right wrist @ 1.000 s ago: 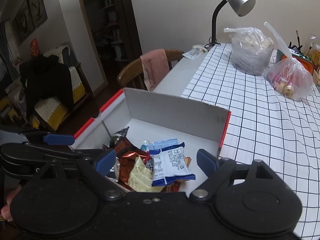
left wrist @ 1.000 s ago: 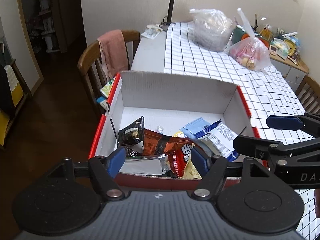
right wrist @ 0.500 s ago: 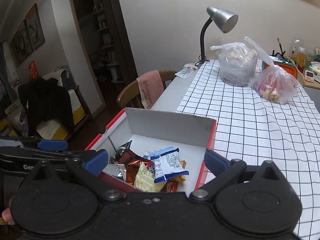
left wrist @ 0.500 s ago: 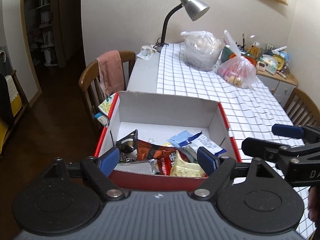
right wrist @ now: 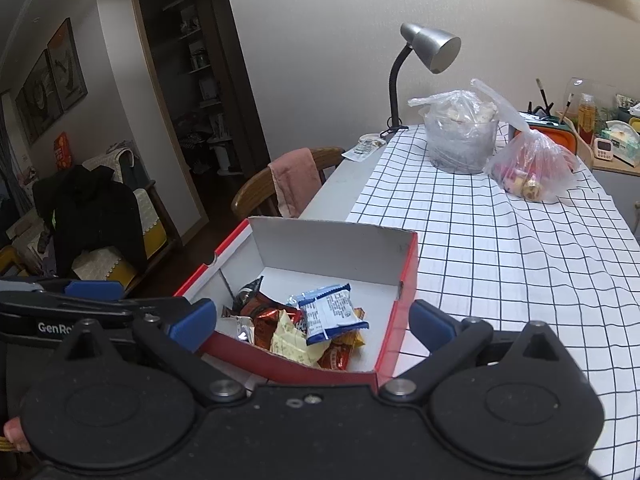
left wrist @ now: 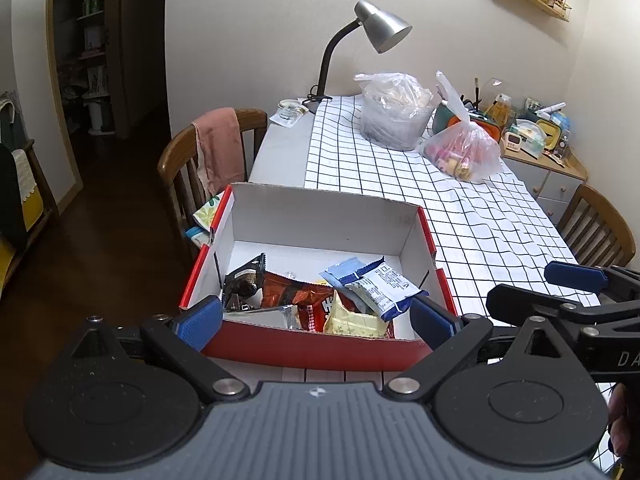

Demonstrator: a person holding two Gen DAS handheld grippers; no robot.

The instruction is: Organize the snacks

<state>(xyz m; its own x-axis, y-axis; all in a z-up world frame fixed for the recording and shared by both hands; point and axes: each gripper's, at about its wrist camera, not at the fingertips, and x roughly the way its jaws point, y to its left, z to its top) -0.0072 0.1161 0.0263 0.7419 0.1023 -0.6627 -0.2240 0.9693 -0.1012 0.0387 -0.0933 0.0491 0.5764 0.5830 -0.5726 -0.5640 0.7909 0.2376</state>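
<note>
Both grippers had drawn back and up from the red-and-white cardboard box (left wrist: 320,216) since a second earlier, so that it sat smaller and lower in each view and the near red wall showed whole; your left gripper (left wrist: 316,318) and your right gripper (right wrist: 312,322) each hung short of that near wall with jaws spread wide and nothing between them; the snacks lay heaped in the near half of the box, a blue-and-white wrapped biscuit pack (left wrist: 380,284) on top, a pale yellow packet (left wrist: 348,318) below it, a red-brown foil packet (left wrist: 296,294) under both, and a dark wrapper (left wrist: 244,280) standing toward the left wall; you could judge them all light, soft and crinkly, the foil likely slippery and the contents perhaps brittle, so a pinch on a crimped end seam or a flat edge would have served better than a squeeze across the middle; the box itself looked thin and easily nudged, sitting at the table corner partly off the white grid-patterned tablecloth (right wrist: 500,248); farther along the cloth stood two clear plastic bags (left wrist: 396,116) and a silver desk lamp (left wrist: 380,28); a wooden chair (left wrist: 188,152) with a pink towel (left wrist: 220,144) over it stood beside the table, and the floor beyond was dark wood.
</note>
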